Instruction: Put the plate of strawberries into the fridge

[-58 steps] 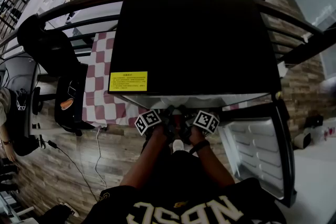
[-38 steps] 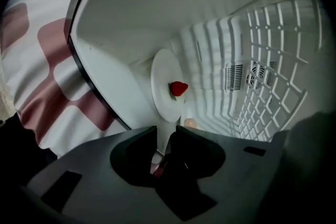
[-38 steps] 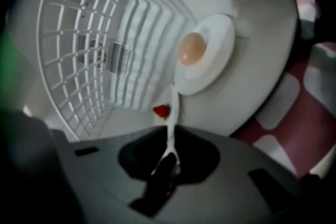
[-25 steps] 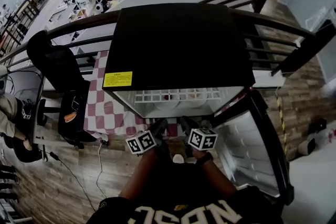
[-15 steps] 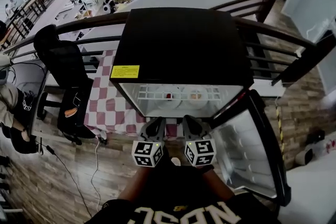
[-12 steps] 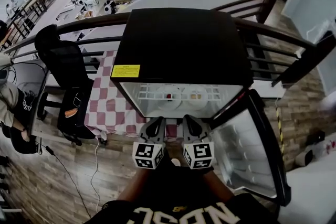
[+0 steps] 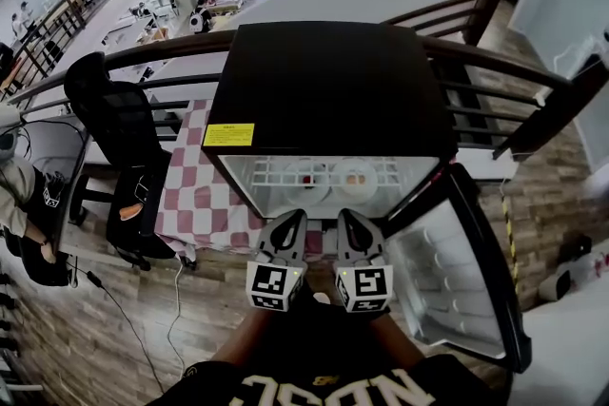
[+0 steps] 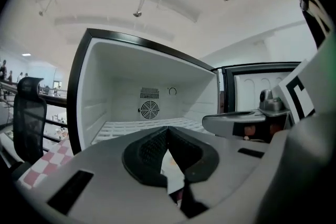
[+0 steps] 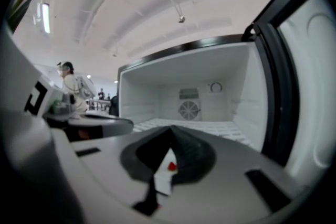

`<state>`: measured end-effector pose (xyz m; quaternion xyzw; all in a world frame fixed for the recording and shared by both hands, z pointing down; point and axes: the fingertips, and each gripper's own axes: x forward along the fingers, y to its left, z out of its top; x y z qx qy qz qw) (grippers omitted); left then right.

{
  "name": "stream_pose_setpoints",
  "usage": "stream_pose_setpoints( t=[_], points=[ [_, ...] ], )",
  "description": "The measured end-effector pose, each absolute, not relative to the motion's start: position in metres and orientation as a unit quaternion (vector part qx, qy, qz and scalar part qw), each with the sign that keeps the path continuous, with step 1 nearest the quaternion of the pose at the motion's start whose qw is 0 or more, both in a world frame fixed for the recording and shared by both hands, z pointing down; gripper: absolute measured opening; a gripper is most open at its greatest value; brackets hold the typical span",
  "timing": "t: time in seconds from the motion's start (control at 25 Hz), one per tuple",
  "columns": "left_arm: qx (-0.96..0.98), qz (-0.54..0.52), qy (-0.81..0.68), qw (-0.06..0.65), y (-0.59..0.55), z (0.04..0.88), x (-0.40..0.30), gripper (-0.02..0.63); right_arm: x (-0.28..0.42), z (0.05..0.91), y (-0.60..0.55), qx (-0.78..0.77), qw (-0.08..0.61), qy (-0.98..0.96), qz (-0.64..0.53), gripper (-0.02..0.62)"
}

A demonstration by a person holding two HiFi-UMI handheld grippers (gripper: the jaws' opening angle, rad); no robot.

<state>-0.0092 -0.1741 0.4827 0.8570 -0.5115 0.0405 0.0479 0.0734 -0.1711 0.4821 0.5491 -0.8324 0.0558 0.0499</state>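
Observation:
The black fridge (image 7: 328, 81) stands open. Inside, a white plate with a red strawberry (image 7: 306, 174) lies beside a second plate with something orange (image 7: 354, 174), both seen through the white wire shelf (image 7: 276, 174). My left gripper (image 7: 290, 220) and right gripper (image 7: 344, 218) hover side by side just in front of the opening, both shut and empty. In the left gripper view the jaws (image 8: 168, 128) meet at their tips before the bare shelf (image 8: 131, 127). Under the touching jaws of the right gripper (image 9: 171, 128), a strawberry on white (image 9: 171, 166) shows through the gap.
The fridge door (image 7: 452, 285) hangs open at the right, close to my right gripper. A black office chair (image 7: 109, 114) and a red-and-white checked mat (image 7: 195, 195) are at the left. A dark railing (image 7: 514, 71) runs behind the fridge. A person (image 7: 17, 195) sits at the far left.
Both grippers have drawn back out of the fridge opening and risen. They have rolled, so their marker cubes now face up. More of the fridge's inside shows.

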Motion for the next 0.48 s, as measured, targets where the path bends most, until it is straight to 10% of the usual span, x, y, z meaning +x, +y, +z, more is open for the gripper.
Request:
stream_pose_setpoints(
  t=[0.48],
  points=[
    [0.852, 0.03, -0.515, 0.088, -0.189, 0.49, -0.013, 0.018, 0.075, 0.486, -0.184, 0.554, 0.056, -0.829, 0.061, 0.021]
  ],
)
